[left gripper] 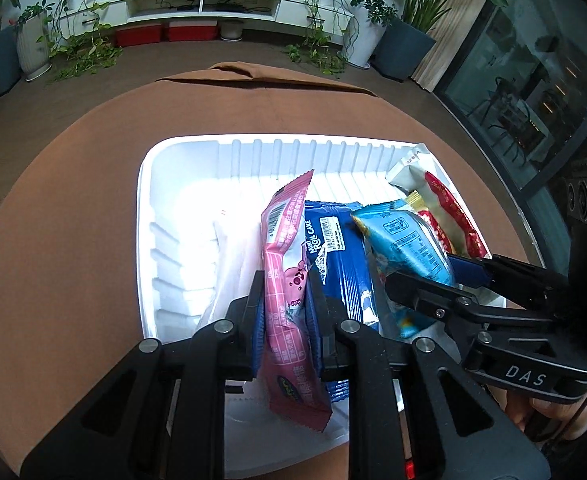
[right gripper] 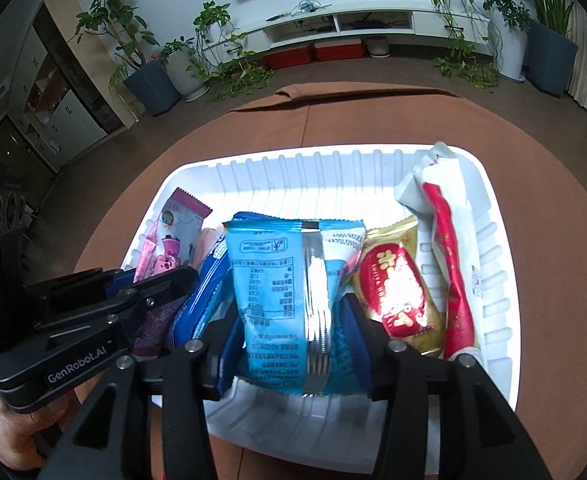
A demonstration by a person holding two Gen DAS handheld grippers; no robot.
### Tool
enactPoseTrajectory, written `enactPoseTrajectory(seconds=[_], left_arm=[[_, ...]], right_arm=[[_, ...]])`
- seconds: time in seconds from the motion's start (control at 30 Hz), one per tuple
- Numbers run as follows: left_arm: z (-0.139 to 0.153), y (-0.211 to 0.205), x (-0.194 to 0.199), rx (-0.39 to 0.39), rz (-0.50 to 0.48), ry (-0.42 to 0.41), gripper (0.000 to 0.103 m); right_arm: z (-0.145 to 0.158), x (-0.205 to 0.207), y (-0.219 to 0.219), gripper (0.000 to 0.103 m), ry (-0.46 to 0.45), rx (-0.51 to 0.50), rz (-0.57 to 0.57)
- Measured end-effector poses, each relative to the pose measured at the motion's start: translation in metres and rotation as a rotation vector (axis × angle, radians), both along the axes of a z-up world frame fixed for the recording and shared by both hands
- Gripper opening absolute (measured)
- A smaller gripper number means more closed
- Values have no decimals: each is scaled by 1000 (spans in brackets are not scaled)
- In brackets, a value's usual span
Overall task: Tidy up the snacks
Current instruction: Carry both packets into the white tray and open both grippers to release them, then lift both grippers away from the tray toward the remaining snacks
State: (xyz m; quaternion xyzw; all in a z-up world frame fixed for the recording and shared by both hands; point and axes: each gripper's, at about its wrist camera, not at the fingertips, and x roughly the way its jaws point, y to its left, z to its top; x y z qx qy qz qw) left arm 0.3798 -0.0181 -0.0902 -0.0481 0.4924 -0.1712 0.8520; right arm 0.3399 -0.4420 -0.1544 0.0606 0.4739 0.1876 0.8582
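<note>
A white ribbed tray (left gripper: 145, 200) (right gripper: 181, 176) sits on the brown table and holds several snack packets. My left gripper (left gripper: 284, 284) (right gripper: 153, 276) is shut on a pink packet (left gripper: 289, 240) (right gripper: 173, 232), which stands on edge at the tray's left side. My right gripper (right gripper: 293, 312) (left gripper: 425, 272) has a light blue packet (right gripper: 285, 280) (left gripper: 409, 236) upright between its blue pads, which look just clear of its sides. A dark blue roll cake packet (left gripper: 333, 248) (right gripper: 209, 280) lies between the two.
A gold and red packet (right gripper: 397, 288) and a white and red packet (right gripper: 449, 240) (left gripper: 449, 216) lean at the tray's right. The round table (left gripper: 73, 200) wears a brown cloth. A hand (right gripper: 13, 432) grips the left tool. Potted plants and a white shelf stand behind.
</note>
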Motion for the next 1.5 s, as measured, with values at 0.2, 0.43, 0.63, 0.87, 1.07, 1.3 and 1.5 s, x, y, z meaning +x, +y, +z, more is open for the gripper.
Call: enactPoseTrajectory(seconds=[0.2,0.43,0.63,0.87,1.07,1.3,1.5], left_arm=[[3,1,-4,1,7,-3,17],[20,6,-17,6,16,-46,36],[48,16,-42,-4,25,-106,79],[77,41,-97,-25,84,-178,103],[80,53,-170,-31,67,-219,103],[53,57,-252,-99,60,-154,103],[31,48,-306,-137,73,-95,103]], right_arm=[[1,-4,-1,56,-5,-5,-4],[13,-11,-10,67,-25,5,-25],[40,-30,-23,79,-77,31,-33],[71,-78,-52,93,-149,135,-52],[75,-142,-80,96,-190,178,-78],[48,-208,-96,96,-131,189,-69],[24,-247,-97,96,-87,184,-68]])
